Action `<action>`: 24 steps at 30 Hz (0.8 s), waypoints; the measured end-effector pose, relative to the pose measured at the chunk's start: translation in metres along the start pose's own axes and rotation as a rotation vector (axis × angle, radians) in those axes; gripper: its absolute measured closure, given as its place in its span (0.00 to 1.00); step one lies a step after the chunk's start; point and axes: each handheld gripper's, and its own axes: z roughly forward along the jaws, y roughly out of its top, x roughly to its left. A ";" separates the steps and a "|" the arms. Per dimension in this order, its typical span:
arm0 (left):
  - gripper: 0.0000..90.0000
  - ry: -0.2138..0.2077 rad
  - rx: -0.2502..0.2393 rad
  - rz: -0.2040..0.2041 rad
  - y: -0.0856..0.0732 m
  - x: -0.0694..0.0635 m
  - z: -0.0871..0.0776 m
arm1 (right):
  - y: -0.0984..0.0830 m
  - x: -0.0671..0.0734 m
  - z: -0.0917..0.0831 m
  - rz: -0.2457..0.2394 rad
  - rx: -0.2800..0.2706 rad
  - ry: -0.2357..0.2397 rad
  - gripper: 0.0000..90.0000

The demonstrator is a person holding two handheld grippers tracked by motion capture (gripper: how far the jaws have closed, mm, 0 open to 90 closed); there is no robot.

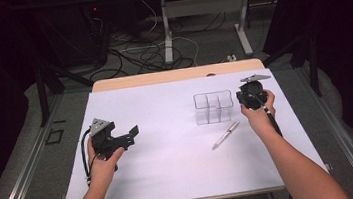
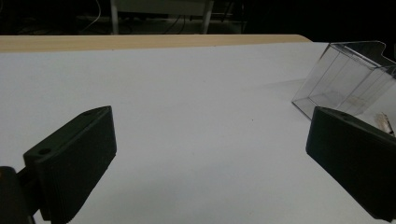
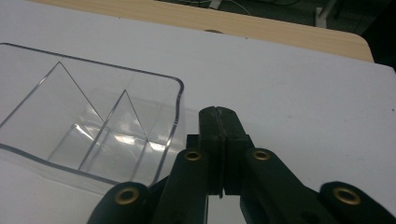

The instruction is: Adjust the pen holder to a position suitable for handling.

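Your left forearm comes up from the bottom edge of the high view and angles slightly inward, your left hand (image 1: 102, 161) wrapped around the rear of the left hand-held gripper (image 1: 129, 135), which sits low over the left part of the white worktop (image 1: 171, 155) and points toward the right. Its jaws stand wide apart with nothing between them; in the left gripper view they frame bare white surface, with a corner of the clear plastic organizer (image 2: 348, 79) showing above the right-hand jaw. A black cable loops from the back of this gripper down beside your wrist. Your right forearm reaches in from the lower right and runs up and to the left, your right hand (image 1: 259, 115) gripping the right hand-held gripper (image 1: 244, 93) from below. That gripper is held near the right edge of the worktop, just beside the right wall of the organizer (image 1: 213, 107), with its grey three-cornered plate on top. In the right gripper view its jaws are pressed together and hold nothing, their tips just beside the organizer's (image 3: 93, 135) curved rim; whether they touch it you cannot tell. The organizer stands upright a little right of centre, its compartments looking empty. A silver pen (image 1: 225, 135) lies slantwise on the worktop in front of it, between your two hands and nearer your right wrist.
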 end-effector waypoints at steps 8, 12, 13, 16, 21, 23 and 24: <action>0.02 -0.003 0.000 0.001 0.000 0.001 -0.001 | 0.002 0.013 0.009 -0.001 0.017 -0.009 1.00; 0.02 -0.003 -0.002 -0.003 0.000 0.001 0.000 | 0.001 0.013 0.013 0.007 0.027 -0.023 1.00; 0.02 -0.003 -0.002 -0.003 0.000 0.001 0.000 | 0.000 0.013 0.014 0.003 0.031 -0.024 1.00; 0.02 -0.004 0.003 -0.002 0.000 0.001 0.001 | -0.002 0.014 0.016 0.010 0.036 -0.026 1.00; 0.02 -0.004 0.003 -0.002 0.000 0.001 0.001 | -0.004 0.013 0.017 0.037 0.023 -0.021 1.00; 0.02 -0.004 0.007 -0.003 0.000 0.001 0.001 | -0.005 0.012 0.016 0.046 0.020 -0.016 1.00; 0.02 -0.004 0.008 -0.003 0.000 0.001 0.001 | -0.005 0.012 0.016 0.052 0.021 -0.014 1.00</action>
